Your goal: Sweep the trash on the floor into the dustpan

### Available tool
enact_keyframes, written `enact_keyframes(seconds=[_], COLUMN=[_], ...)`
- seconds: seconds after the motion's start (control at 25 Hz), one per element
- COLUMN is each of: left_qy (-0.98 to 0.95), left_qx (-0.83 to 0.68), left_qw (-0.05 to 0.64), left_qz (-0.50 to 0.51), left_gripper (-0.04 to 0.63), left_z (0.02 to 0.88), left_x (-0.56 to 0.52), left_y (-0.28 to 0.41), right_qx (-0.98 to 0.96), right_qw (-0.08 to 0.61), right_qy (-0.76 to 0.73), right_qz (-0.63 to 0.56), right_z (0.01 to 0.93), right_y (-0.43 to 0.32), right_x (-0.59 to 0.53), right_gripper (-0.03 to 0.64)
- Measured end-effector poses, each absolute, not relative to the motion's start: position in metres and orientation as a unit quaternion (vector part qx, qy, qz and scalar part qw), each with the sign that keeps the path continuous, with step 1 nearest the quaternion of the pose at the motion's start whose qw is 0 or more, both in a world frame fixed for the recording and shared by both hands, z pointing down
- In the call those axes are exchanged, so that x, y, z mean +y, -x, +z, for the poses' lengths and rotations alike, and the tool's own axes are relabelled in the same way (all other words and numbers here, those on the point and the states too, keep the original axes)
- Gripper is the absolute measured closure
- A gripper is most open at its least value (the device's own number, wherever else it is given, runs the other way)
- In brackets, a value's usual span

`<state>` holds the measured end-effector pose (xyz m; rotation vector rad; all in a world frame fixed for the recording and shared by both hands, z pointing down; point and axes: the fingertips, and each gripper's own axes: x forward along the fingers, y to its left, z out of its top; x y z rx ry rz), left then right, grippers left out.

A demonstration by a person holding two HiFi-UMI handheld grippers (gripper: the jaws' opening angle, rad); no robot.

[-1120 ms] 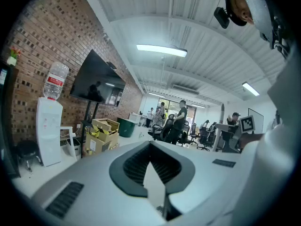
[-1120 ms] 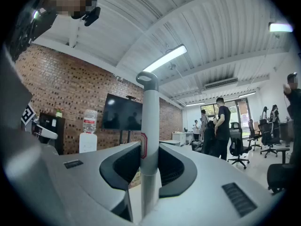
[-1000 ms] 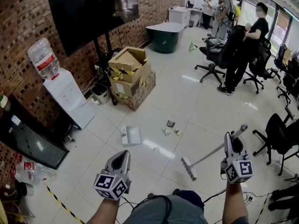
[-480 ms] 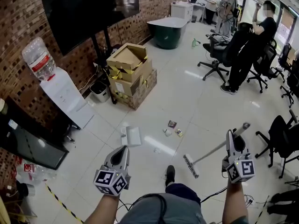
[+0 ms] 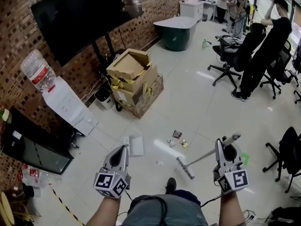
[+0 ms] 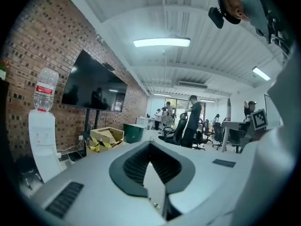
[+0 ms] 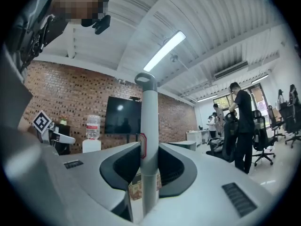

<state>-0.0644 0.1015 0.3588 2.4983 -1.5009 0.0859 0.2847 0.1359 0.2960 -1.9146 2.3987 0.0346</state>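
White tiled floor (image 5: pixel 197 102): it carries everything. The trash (image 5: pixel 178 135), a few small wrappers lying close together, sits between the dustpan and the broom head and is not yet in the pan.
Stray scrap (image 5: pixel 160 163): one small pale bit lies apart from the rest, nearer the person.
Pale dustpan (image 5: pixel 135 145): it lies flat on the floor, left of the trash and just beyond the left gripper's tip. Which edge is its open lip cannot be made out.
Broom (image 5: pixel 185 168): the head is low over the floor on the near right side of the wrappers, and the handle slants up to the right.
Right gripper (image 5: pixel 222 145): its fingers are clamped on the broom handle near the top, with the handle's looped end standing out past them.
Left gripper (image 5: pixel 123 148): its fingers are drawn together with nothing between them, hovering above the dustpan's near side.
Step in hand: likely setting the bristles behind the litter for a stroke towards the pan.
Doing it well: set the head down on the far right of the wrappers so that all of them lie between bristles and pan. Then draw leftwards in short, low strokes with the bristles pressed flat.
Pan: it probably needs steadying by the left gripper, or the push will slide it away.
Watch for: light wrappers skipping sideways, and the stray scrap being missed.
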Motion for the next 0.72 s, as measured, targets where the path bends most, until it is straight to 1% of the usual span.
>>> enact_keyframes(seconds=[0.32,0.52,0.72], left_qy=[-0.855,-0.857,-0.851], left_qx=[-0.514,-0.512,-0.517], left_qw=[0.067,0.063,0.089], left_qz=[0.029,0.024,0.029], left_gripper=[0.589,0.589,0.589], left_z=[0.329,0.329,0.350], left_x=[0.012,-0.038,-0.077], left_y=[-0.010,-0.042,-0.045], right_qx=[0.807,0.810,0.803], right_qw=[0.046,0.048,0.045], right_qy=[0.589,0.585,0.594], right_qz=[-0.001,0.003,0.004], right_z=[0.307,0.305,0.307], right_y=[-0.297,-0.288,-0.279], right_x=[0.044,-0.003,-0.040], right_gripper=[0.509,0.509,0.509])
